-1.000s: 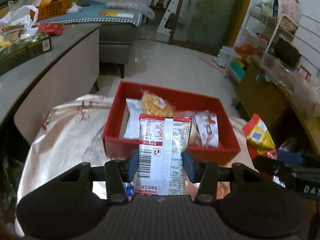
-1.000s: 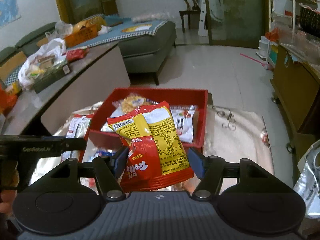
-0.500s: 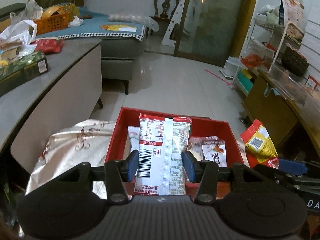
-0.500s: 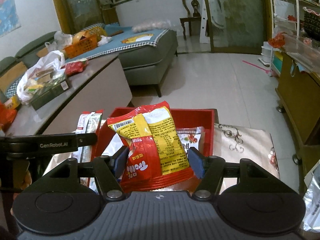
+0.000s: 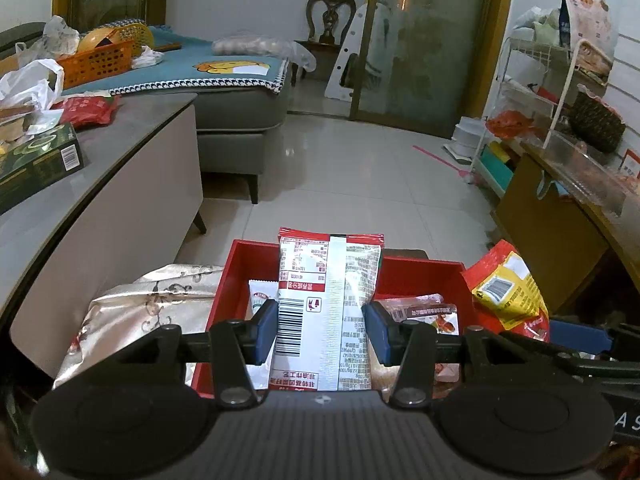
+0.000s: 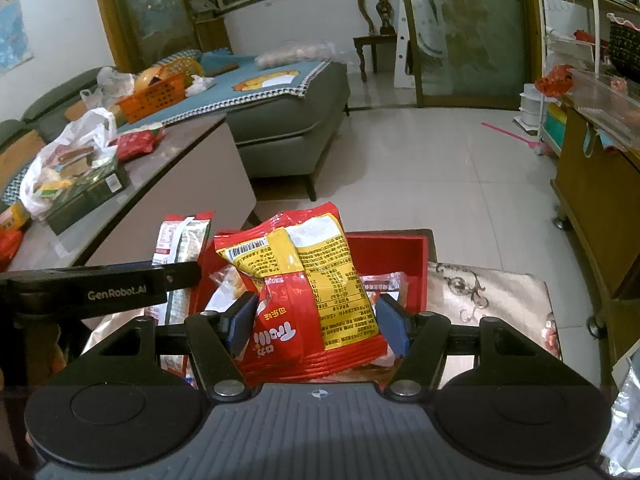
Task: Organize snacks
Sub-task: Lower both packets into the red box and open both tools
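Observation:
My left gripper [image 5: 322, 330] is shut on a white and red snack packet [image 5: 328, 308], held upright over the near part of the red bin [image 5: 416, 276]. My right gripper [image 6: 318, 322] is shut on a red and yellow snack bag [image 6: 304, 280], also above the red bin [image 6: 404, 252]. The red and yellow bag also shows at the right of the left wrist view [image 5: 506, 290], and the white packet at the left of the right wrist view [image 6: 180, 240]. Several small packets [image 5: 436, 316] lie in the bin.
The bin sits on a silvery patterned cloth [image 5: 156, 300] [image 6: 488, 300]. A grey counter [image 5: 100, 160] with a green box [image 5: 36, 164] and bags stands left. A wooden cabinet [image 5: 560, 236] is right. A foil bag [image 6: 624, 424] lies at the far right.
Both grippers have tilted upward with their packets, so the bin now sits lower in both views. Both grips are unchanged.

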Demonstrator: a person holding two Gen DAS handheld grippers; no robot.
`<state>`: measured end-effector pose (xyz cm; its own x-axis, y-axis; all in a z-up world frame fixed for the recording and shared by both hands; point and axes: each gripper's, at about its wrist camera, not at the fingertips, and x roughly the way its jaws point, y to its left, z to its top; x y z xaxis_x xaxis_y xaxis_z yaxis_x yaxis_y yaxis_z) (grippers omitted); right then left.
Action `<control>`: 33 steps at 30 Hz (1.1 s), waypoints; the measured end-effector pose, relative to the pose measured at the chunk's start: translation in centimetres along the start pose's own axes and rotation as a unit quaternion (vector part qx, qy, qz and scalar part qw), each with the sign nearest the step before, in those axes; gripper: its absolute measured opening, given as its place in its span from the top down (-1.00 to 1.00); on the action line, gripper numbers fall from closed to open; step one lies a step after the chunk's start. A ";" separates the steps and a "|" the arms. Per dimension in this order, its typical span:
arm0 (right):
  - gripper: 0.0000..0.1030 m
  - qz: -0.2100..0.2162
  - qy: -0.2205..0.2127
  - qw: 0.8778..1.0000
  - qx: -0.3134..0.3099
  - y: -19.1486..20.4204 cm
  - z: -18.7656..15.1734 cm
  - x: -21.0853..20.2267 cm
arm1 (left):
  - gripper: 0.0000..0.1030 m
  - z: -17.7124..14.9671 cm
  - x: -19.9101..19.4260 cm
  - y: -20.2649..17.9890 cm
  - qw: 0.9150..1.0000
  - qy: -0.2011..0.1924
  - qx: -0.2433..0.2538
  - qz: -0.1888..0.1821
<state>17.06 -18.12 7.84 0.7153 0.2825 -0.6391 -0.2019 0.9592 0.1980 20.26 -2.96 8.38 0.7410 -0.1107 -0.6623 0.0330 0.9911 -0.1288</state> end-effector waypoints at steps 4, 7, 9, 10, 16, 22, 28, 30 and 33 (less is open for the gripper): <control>-0.38 -0.001 0.003 1.000 0.002 -0.2 0.1 0.5 | 0.20 0.1 0.6 -0.1 1.000 0.000 0.002 0.005; -0.38 -0.002 0.004 1.000 0.003 -0.4 0.4 0.8 | 0.20 0.1 1.3 -0.2 1.000 0.005 0.002 0.009; -0.38 -0.003 0.006 1.000 0.004 -0.4 0.4 1.0 | 0.20 0.2 1.6 -0.3 1.000 0.006 0.004 0.011; -0.38 -0.003 0.007 1.000 0.005 -0.5 0.4 1.2 | 0.20 0.2 1.7 -0.3 1.000 0.006 0.006 0.013; -0.38 -0.007 0.015 1.000 0.006 -0.7 0.6 2.1 | 0.20 0.3 2.3 -0.7 1.000 0.005 0.011 0.017; -0.33 -0.008 0.021 1.000 0.005 -0.7 0.9 3.3 | 0.20 0.3 3.4 -0.9 1.000 0.012 0.014 0.022; -0.32 -0.011 0.040 0.999 0.003 -1.1 0.8 5.3 | 0.20 -0.1 5.2 -1.1 0.999 0.027 0.017 0.032; -0.32 -0.013 0.048 0.999 0.004 -1.3 0.7 5.8 | 0.16 -0.2 5.9 -1.2 0.999 0.038 0.022 0.033; -0.32 -0.015 0.054 0.998 0.009 -1.7 0.5 6.0 | -0.06 -0.4 6.3 -1.0 0.998 0.039 0.023 0.041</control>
<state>22.08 -18.06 4.04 0.6439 0.2546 -0.7215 -0.1696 0.9670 0.1899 24.62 -4.71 4.06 0.6877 -0.0323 -0.7253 0.0059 0.9992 -0.0388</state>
